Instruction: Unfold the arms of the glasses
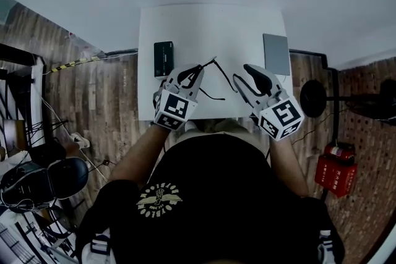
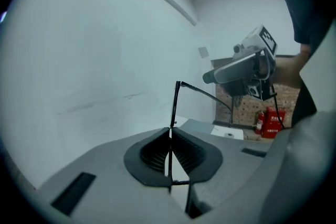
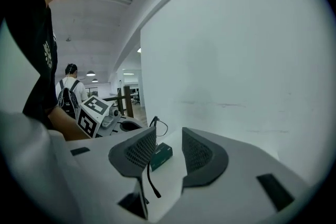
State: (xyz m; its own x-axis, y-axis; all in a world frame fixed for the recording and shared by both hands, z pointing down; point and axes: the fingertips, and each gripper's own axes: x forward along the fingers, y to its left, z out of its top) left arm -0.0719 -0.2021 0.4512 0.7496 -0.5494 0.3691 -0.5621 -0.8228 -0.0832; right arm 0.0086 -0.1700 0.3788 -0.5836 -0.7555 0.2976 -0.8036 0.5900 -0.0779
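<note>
Pinches the glasses (image 2: 174,105) in the closed left gripper (image 2: 169,129) alone, beside the gaping, seemingly empty right gripper (image 3: 169,139); risks twisting loose

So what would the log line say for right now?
left gripper: shut on thin black wire glasses | right gripper: open, glasses arm tip loose between jaws | over white table

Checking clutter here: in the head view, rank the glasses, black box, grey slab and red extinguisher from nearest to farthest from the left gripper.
From the left gripper:
1. glasses, pinched in its jaws.
2. black box, on the table, just left of the gripper.
3. grey slab, at the table's right edge.
4. red extinguisher, far right, off the table.
</note>
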